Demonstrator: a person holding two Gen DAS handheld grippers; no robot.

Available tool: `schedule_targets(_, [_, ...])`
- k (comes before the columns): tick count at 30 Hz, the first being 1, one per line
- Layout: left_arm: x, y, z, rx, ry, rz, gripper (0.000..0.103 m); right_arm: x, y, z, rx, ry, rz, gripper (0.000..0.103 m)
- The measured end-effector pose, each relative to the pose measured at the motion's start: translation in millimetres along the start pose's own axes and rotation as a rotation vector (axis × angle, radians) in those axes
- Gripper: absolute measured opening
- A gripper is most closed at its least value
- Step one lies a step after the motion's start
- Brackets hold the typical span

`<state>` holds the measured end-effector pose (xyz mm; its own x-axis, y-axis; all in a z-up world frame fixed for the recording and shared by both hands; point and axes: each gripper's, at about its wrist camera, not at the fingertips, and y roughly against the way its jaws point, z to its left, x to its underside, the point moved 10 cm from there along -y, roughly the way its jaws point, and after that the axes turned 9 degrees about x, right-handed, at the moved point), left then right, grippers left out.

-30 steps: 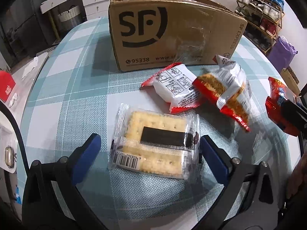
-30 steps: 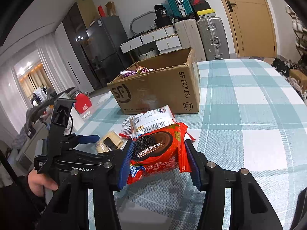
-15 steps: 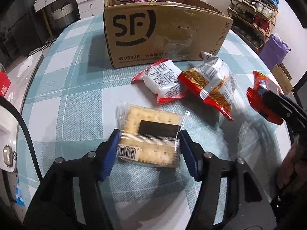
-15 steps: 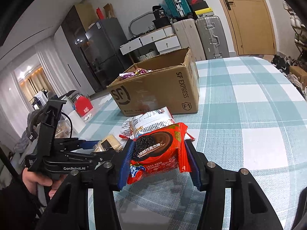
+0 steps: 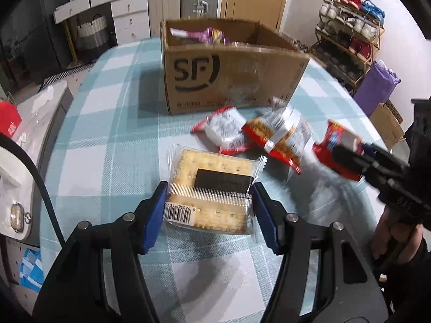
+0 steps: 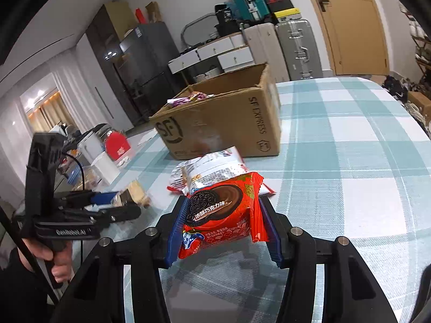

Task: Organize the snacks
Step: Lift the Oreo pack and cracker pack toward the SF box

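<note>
A clear packet of crackers (image 5: 215,169) with a black label and a barcode sits between the blue pads of my left gripper (image 5: 208,188), which is shut on it and holds it just above the checked tablecloth (image 5: 113,161). My right gripper (image 6: 222,210) is shut on a red Oreo packet (image 6: 218,215), held above the table. From the left wrist, that Oreo packet (image 5: 331,145) shows at the right. The open SF cardboard box (image 5: 231,80) stands behind, with several snack wrappers inside. A red-and-white packet (image 5: 223,129) and a red noodle-snack packet (image 5: 280,137) lie in front of it.
A white appliance (image 5: 16,177) and a red box (image 5: 8,123) stand off the table's left edge. Suitcases (image 6: 296,48) and white drawers (image 6: 215,53) line the far wall. A shoe rack (image 5: 350,27) and a purple bag (image 5: 377,83) are at the right.
My left gripper's jaws closed on the cracker packet and raised it off the tablecloth, tilting the view up towards the box. The right gripper kept still with the Oreo packet.
</note>
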<state>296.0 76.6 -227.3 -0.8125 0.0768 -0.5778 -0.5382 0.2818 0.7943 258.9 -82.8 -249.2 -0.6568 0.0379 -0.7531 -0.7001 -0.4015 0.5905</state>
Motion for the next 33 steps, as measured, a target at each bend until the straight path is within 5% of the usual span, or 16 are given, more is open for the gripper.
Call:
schedule_targets(6, [-23.0, 29.3, -12.2, 0.037, -0.006, -0.053, 0.059, -14.3, 13.0, 16.1, -0.047, 0.0, -0.003, 0.052])
schedule_targets(19, [-112.7, 96.1, -32.6, 0.079, -0.043, -0.184, 0.059, -121.1, 70.4, 54.9, -0.143, 0.072, -0.119, 0.052])
schedule_targets(33, [-208.9, 132.3, -28.9, 0.154, 0.018, -0.294, 0.059, -222.8, 78.3, 75.1, -0.189, 0.098, -0.141, 0.052])
